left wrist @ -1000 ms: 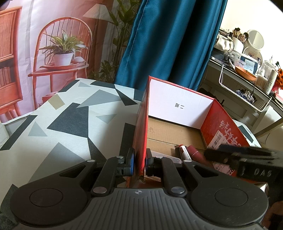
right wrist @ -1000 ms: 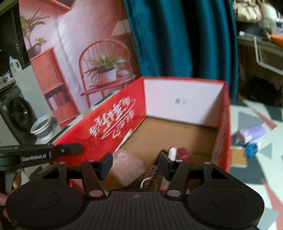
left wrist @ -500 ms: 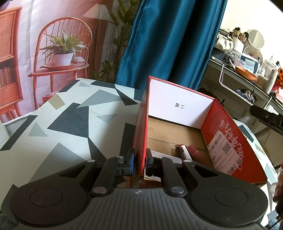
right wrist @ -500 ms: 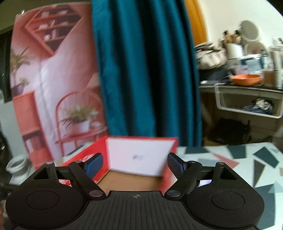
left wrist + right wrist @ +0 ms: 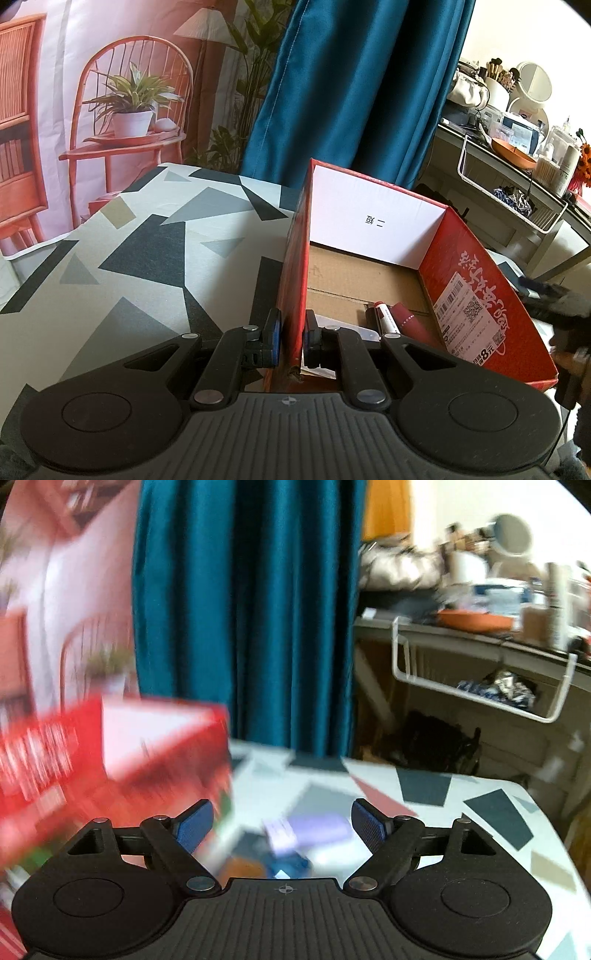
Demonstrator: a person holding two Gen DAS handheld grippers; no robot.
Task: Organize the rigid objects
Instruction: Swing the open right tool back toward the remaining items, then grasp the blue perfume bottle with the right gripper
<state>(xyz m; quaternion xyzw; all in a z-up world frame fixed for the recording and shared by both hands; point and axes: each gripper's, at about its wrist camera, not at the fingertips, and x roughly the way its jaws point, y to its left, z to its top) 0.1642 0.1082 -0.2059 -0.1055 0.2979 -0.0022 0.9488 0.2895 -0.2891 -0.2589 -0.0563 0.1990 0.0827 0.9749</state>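
pinching the near left wall of the red cardboard box [image 5: 476,295], the left gripper [image 5: 291,338] has its fingers narrowed onto the thin board, one pad outside and one inside, steadying it on the patterned table [image 5: 122,266]. the right gripper [image 5: 282,825] has its fingers spread wide with nothing between them, aimed at a blurred lilac bottle [image 5: 317,832] lying on the table just right of the box, a small blue item [image 5: 288,864] near it. the bottle looks like light, stiff plastic, probably smooth and apt to roll, so a grip across the middle of its body seems safest. the left view alone shows the box's inside: brown floor, a red-and-white tube [image 5: 386,317] and a dark red one [image 5: 410,321] near the front. the right view alone shows the loose things outside, though too smeared to name surely.
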